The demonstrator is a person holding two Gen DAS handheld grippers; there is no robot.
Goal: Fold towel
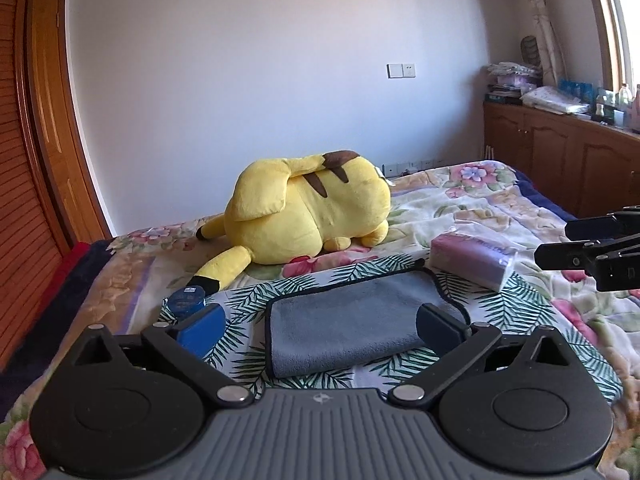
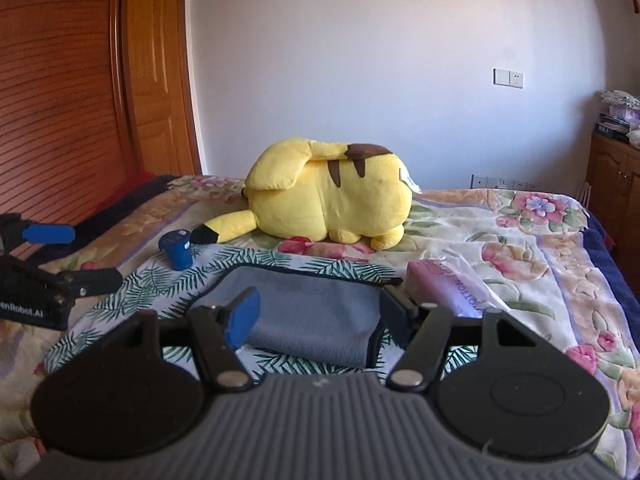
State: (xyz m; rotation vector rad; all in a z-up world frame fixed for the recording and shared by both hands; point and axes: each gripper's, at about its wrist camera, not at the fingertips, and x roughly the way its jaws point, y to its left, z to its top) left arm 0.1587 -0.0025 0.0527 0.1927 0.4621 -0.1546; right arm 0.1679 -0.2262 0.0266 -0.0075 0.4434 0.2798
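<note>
Covering most of both views, a bed (image 1: 500, 208) is seen spread with a floral quilt (image 2: 520, 240), and a yellow plush toy (image 1: 308, 204) is laid on its side toward the far wall. A leaf-patterned cloth (image 1: 508, 304) is spread on the quilt nearer the cameras, and the grey towel (image 1: 344, 324) is laid on it, folded over with its rounded fold toward the cameras and its dark-trimmed edges at the back. A purple wrapped pack (image 1: 472, 260) is set just beside the towel's right end, and a small blue canister (image 2: 176, 250) is stood near its left end. The left tool (image 1: 320, 326) is held above the towel with its fingers wide apart, nothing between them. The right tool (image 2: 320, 316) is likewise held spread over the towel, gripping nothing.
</note>
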